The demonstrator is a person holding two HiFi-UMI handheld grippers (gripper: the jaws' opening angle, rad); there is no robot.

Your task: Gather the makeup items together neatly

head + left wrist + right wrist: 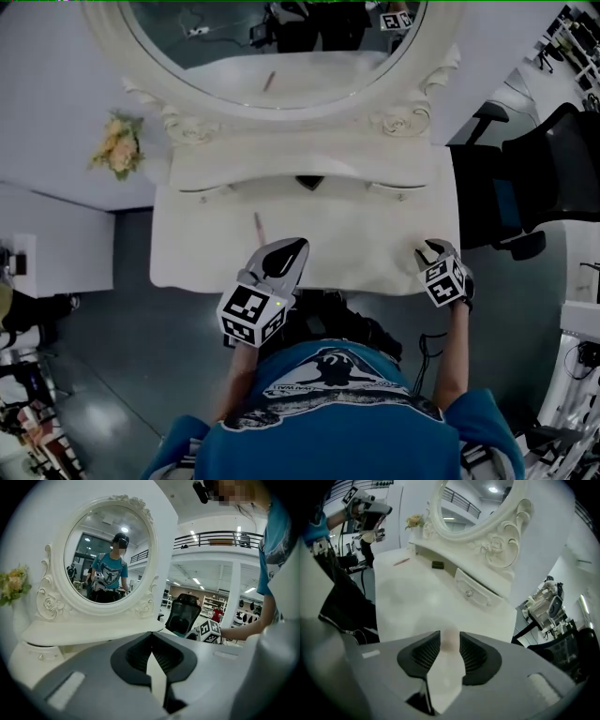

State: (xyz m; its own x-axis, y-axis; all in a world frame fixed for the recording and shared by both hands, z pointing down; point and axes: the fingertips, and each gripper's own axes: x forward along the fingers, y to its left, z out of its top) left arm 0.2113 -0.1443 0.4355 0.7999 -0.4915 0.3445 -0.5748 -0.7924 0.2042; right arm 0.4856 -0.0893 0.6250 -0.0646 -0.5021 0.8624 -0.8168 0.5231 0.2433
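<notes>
closest to its own camera, the right gripper (450, 635) is seen with its jaws set partly apart. a pinkish smudge is lodged in the gap between the ribbed pads, too blurred to be named, and no firm grip on it can be made out. the left gripper (151, 634) is shown by its own view with the jaw tips brought together and nothing held between them.

a thin pink pencil (257, 226) is laid on the white dressing table (375, 239). in the head view it is found near the left gripper's tips and is not touched by them. the right gripper is held at the table's front right edge, well apart from it. a small dark item (307, 182) is tucked in the recess under the mirror shelf, behind the pencil.

both things are picked up again by the right gripper view, the pink pencil (401, 561) far off and the dark item (437, 565) close under the shelf; neither is caught by the left gripper view. only the right gripper view gives the drawer (476, 592) front with its knob. only the left gripper view gives the oval mirror (108, 557) face on, with a standing person in a blue shirt reflected in it. in the head view the pencil's reflection is seen in the glass instead.

a bunch of pale flowers (117, 145) is seen to the left of the mirror, and a black office chair (525, 178) is stood to the table's right.
</notes>
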